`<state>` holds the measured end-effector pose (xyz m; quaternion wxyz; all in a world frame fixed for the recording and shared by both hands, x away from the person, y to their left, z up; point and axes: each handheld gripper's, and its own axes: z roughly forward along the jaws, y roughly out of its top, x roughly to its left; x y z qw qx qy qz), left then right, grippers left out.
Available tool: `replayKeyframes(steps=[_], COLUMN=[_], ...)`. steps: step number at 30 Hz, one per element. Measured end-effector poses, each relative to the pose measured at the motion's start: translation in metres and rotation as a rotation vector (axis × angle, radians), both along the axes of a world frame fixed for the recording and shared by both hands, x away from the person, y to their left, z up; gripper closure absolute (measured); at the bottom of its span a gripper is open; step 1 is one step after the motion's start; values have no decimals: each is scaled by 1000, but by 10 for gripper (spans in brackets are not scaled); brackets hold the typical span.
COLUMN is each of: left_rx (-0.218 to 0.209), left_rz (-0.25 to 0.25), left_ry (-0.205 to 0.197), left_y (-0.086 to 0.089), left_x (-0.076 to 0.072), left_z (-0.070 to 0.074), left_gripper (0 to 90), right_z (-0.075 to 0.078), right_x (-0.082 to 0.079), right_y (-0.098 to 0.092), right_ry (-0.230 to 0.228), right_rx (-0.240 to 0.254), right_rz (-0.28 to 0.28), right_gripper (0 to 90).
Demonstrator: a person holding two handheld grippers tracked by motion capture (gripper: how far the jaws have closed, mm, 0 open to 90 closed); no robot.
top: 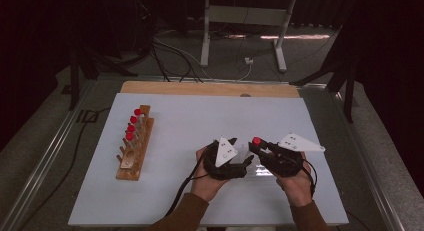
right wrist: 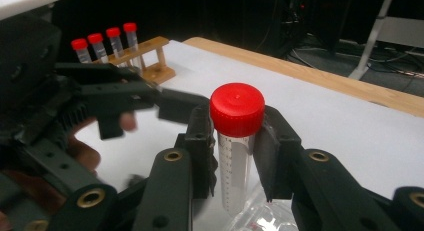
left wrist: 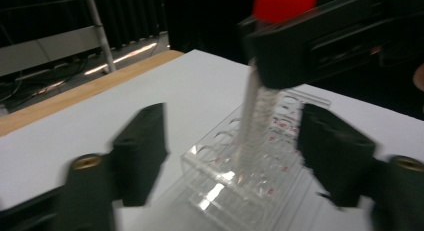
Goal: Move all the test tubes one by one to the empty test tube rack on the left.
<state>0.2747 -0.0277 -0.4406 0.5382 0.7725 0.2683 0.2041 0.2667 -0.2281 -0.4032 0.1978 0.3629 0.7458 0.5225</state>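
Tube (right wrist: 235, 141) with red cap stands upright, clamped in right gripper (right wrist: 235, 156) over clear rack (left wrist: 250, 181); left gripper (left wrist: 232, 161) gapes around rack, touching nothing.

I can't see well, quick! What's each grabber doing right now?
Left gripper: open, jaws either side of the clear rack, not gripping.
Right gripper: shut on the red-capped tube.

no text can be read — the scale marks on the tube (right wrist: 234, 163) are too blurred.
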Motion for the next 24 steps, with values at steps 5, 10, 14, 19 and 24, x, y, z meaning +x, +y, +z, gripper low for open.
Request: replayKeyframes(steps=[5,10,14,19,24], left_rx=[4,-2,1,-5,-5], left_rz=[-29,-44,-57,-62,-28], left_ry=[-1,3,-1,0,5], left_y=[-4,-5,-5,-4,5], left_x=[0,0,0,0,4], left_z=[-1,-2,-2,-2,-2], left_gripper=[552,651,747,758,759], right_z=[-1,-2,-5,-4,0], right_x=[0,1,3,3,3], right_y=[2,2,2,-1,-9], right_ry=[5,13,22,25,12], right_rx=[-2,5,11,34,92], right_rz=[7,18,24,33,47], right_gripper=[699,700,700,645,439])
